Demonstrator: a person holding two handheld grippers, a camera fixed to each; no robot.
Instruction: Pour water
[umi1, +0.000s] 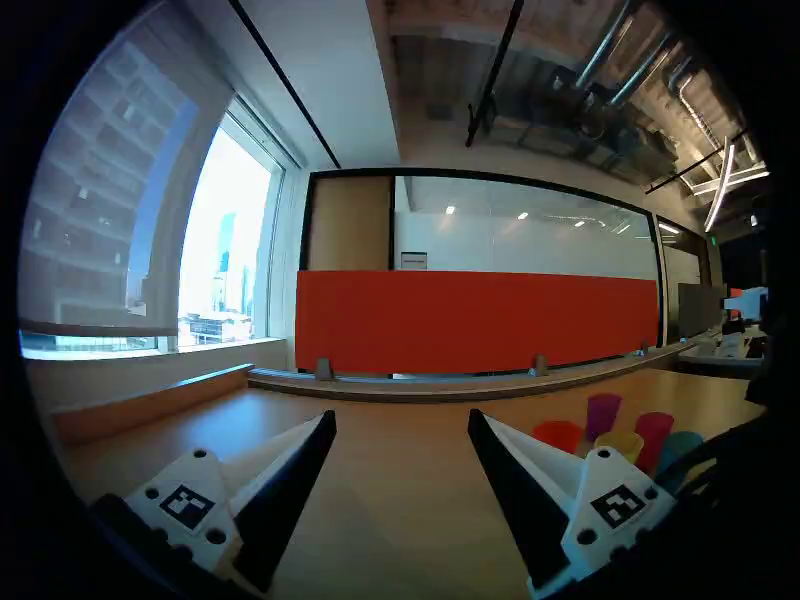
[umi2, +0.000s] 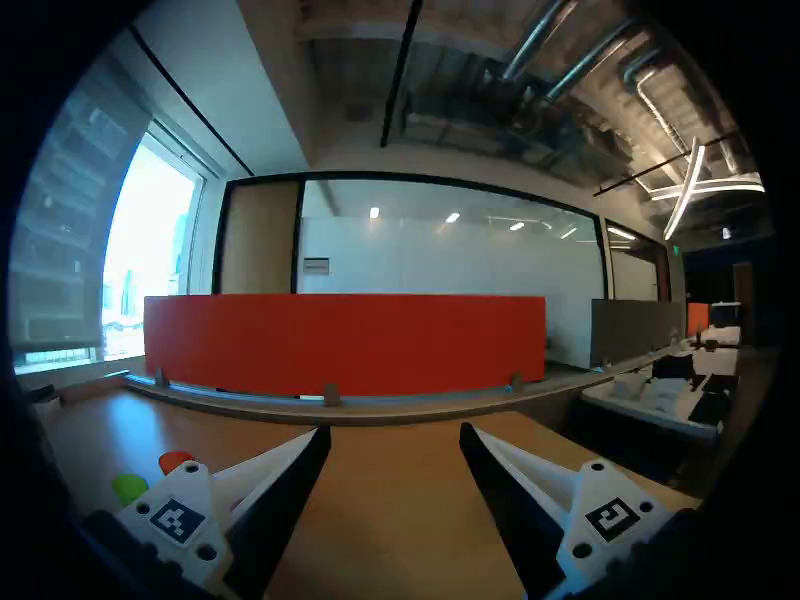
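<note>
In the left gripper view, my left gripper (umi1: 402, 425) is open above the wooden table (umi1: 400, 500), nothing between its fingers. Several coloured plastic cups stand in a cluster to its right: an orange cup (umi1: 557, 436), a purple cup (umi1: 603, 414), a yellow cup (umi1: 620, 444), a pink cup (umi1: 654, 436) and a teal cup (umi1: 680, 447). In the right gripper view, my right gripper (umi2: 394, 437) is also open over the table (umi2: 400, 510) and holds nothing. The tops of a green cup (umi2: 129, 487) and an orange cup (umi2: 175, 461) show at its left.
An orange divider panel (umi1: 470, 320) runs along the table's far edge. A large window (umi1: 215, 260) lies on the left. Other desks with white items (umi2: 670, 390) stand to the right, beyond the table's edge.
</note>
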